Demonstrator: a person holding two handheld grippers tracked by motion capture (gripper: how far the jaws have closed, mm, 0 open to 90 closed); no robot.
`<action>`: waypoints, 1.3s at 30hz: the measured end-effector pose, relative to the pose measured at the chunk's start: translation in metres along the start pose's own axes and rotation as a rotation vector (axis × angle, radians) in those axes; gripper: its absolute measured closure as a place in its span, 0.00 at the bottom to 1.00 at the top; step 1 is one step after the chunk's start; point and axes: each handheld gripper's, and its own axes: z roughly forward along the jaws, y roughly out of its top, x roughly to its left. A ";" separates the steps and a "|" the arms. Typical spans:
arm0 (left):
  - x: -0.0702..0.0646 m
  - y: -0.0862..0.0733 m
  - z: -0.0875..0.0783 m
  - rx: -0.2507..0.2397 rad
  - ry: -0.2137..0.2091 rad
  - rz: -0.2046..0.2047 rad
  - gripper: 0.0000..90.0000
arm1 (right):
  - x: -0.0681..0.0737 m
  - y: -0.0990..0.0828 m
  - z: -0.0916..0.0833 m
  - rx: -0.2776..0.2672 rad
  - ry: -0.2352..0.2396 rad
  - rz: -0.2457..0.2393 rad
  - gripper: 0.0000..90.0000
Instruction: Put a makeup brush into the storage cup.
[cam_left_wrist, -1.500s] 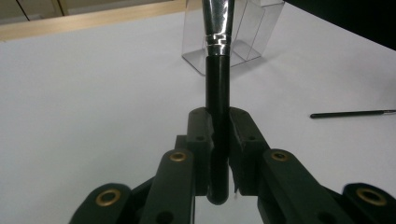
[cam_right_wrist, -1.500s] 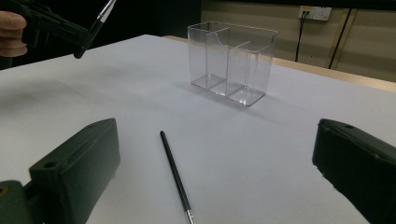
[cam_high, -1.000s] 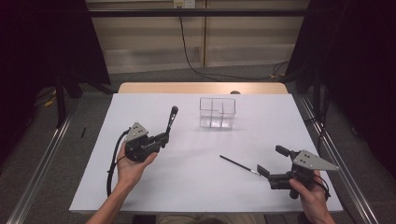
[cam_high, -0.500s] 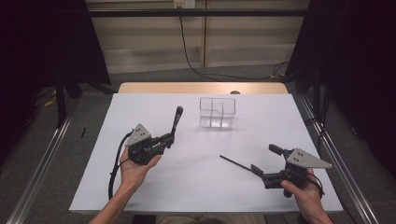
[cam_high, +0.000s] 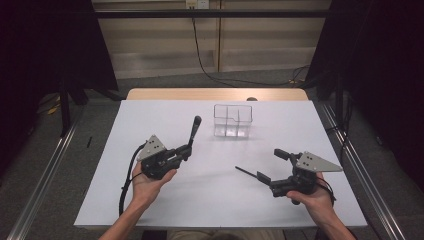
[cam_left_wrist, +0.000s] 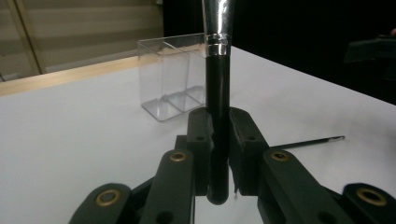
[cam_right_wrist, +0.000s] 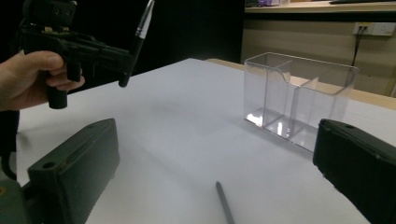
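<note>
The left gripper (cam_high: 186, 150) is pinching the makeup brush (cam_left_wrist: 217, 116) low on its black handle, jaws pressed against both sides, the brush head pointing up and away over the white table (cam_high: 150, 210). The right gripper (cam_high: 272, 166) is hovering with jaws spread wide and empty, a thin black pencil (cam_right_wrist: 225, 205) lying between and just ahead of them. The clear divided organizer (cam_high: 233, 120) is standing well beyond both tools, near the far edge. Judged next: keeping the brush upright while carrying it over a compartment. Open tabletop is lying all around; the organizer's thin walls are the one rim to clear.
</note>
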 end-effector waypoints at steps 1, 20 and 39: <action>-0.001 0.000 0.000 0.002 -0.005 -0.002 0.89 | 0.001 0.002 0.003 0.000 0.007 0.003 0.00; -0.023 0.002 0.022 0.013 -0.094 0.029 0.89 | 0.012 0.025 0.052 0.011 0.103 0.026 0.00; -0.032 -0.001 0.028 0.030 -0.117 0.042 0.89 | 0.024 0.038 0.093 0.053 0.183 0.028 0.07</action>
